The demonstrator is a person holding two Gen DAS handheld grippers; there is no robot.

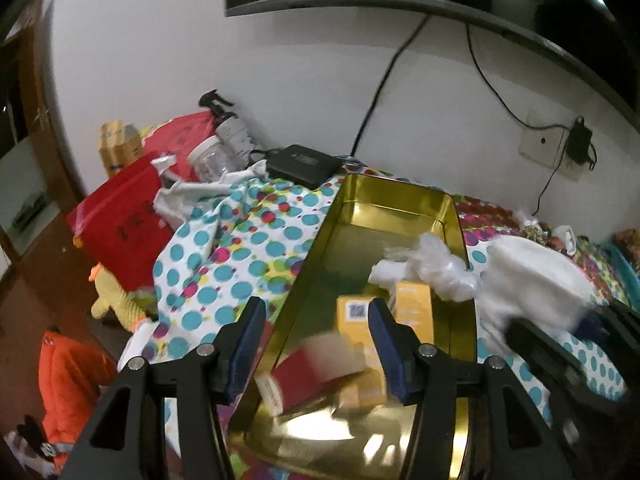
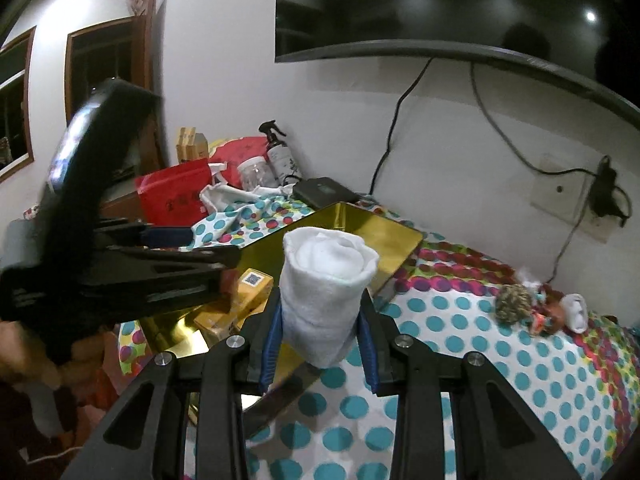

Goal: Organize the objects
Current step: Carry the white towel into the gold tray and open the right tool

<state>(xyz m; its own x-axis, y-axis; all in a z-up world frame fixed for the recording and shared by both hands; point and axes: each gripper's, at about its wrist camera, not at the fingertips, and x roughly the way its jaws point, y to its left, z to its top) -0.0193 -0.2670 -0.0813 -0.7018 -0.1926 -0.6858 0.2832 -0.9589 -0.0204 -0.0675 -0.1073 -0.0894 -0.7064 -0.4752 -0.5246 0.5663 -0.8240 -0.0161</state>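
A gold metal tin [image 1: 400,200] lies open on the polka-dot cloth; it also shows in the right wrist view [image 2: 384,240]. Inside it are yellow boxes [image 1: 414,300], a blurred red box [image 1: 316,372] and a crumpled clear plastic bag [image 1: 432,264]. My left gripper [image 1: 316,336] is open above the near end of the tin, over the red box. My right gripper [image 2: 320,328] is shut on a rolled white towel [image 2: 326,284], held upright just right of the tin. The towel shows blurred in the left wrist view [image 1: 536,280].
At the back left stand a red bag [image 2: 172,196], a clear jar [image 2: 252,172], a spray bottle [image 2: 280,156] and a black box [image 2: 324,192]. A rope toy [image 2: 516,304] and small items lie at the right. Cables hang from the wall socket [image 2: 576,200].
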